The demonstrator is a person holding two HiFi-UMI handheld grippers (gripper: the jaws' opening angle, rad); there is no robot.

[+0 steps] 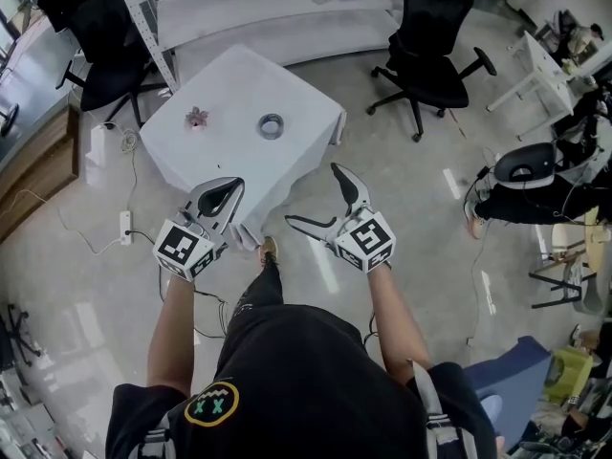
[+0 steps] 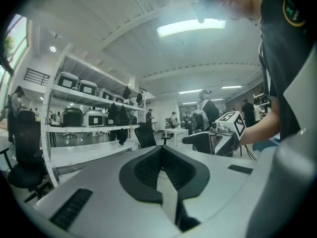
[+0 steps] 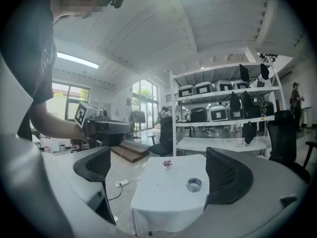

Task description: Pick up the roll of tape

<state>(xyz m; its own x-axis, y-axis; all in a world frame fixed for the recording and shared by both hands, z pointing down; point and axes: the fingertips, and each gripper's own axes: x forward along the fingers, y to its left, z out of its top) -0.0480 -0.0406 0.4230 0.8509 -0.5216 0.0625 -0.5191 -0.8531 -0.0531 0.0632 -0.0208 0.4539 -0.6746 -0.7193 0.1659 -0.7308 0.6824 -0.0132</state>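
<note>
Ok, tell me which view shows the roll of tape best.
The head view: the roll of tape lies in plain sight from above on the white table. The right gripper view shows it small, at a low angle. The left gripper view misses it.

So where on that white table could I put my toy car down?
The white table is bare along its near edge, in front of the roll of tape and the small pink thing, and at the far corner behind them. Only the gap between those two is tighter.
</note>
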